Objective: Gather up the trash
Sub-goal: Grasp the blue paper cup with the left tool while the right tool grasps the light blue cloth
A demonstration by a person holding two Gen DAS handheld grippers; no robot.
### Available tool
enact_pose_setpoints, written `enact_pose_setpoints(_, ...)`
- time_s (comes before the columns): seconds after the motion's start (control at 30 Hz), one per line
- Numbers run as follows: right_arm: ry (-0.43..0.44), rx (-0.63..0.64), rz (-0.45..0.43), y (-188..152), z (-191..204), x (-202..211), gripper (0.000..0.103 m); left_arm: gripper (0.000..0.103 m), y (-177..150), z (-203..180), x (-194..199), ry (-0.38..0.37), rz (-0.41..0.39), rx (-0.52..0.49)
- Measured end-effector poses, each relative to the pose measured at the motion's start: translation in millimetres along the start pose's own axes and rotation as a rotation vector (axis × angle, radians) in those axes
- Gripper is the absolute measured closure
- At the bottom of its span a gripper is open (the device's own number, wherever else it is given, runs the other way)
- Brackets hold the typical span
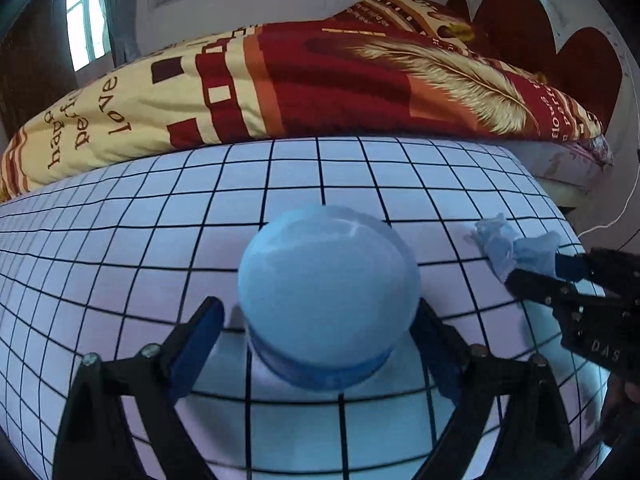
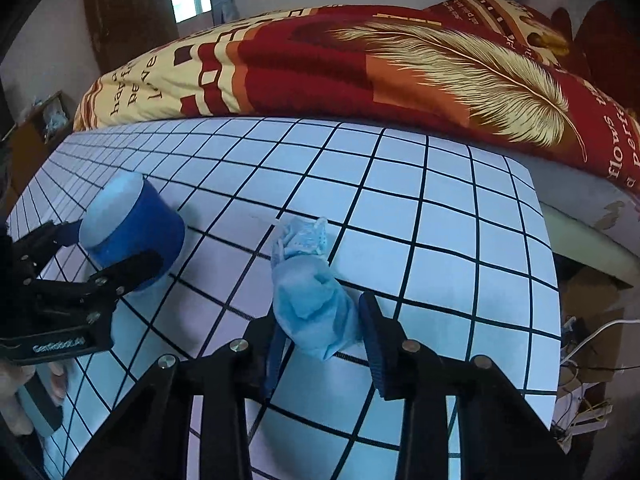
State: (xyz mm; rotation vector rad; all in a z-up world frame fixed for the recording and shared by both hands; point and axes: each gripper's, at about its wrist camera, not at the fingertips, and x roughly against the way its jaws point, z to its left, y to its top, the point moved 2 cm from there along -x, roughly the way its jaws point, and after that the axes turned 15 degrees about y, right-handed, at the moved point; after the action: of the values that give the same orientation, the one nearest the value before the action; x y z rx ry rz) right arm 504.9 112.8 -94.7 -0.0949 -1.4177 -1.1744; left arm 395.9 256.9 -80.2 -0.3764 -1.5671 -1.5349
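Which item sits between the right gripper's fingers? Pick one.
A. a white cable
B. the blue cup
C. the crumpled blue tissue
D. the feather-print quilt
C: the crumpled blue tissue lies on the grid sheet between the right gripper fingers.

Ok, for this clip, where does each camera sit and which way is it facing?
Left wrist: on the left tool, looking forward and down over the grid sheet at the blue container between its fingers; right tool at right.
Right wrist: on the right tool, aimed at the crumpled blue tissue; left tool and a hand at left.
Shared: container, tissue, sheet, quilt.
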Motion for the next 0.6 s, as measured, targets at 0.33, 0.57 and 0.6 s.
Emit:
enact_pose_setpoints(0.33,0.011,-0.022,-0.027,-7.4,-0.3,12.8,0.083,0.024,-2.3,-0.3,4.0,-0.017,-0.013,-0.003)
enact_pose_setpoints(0.57,0.013,-0.002,-0.033,-20.6,8.7,33.0,0.086,0.024,-12.3,4.2,24.6,-0.009,-0.035,-0.010)
enact_pose_setpoints(0.6,0.015,0.000,-0.033,-23.5,10.7,36.9,0.086,0.024,-13.6,4.5,27.1,-0.009,-0.037,-0.011)
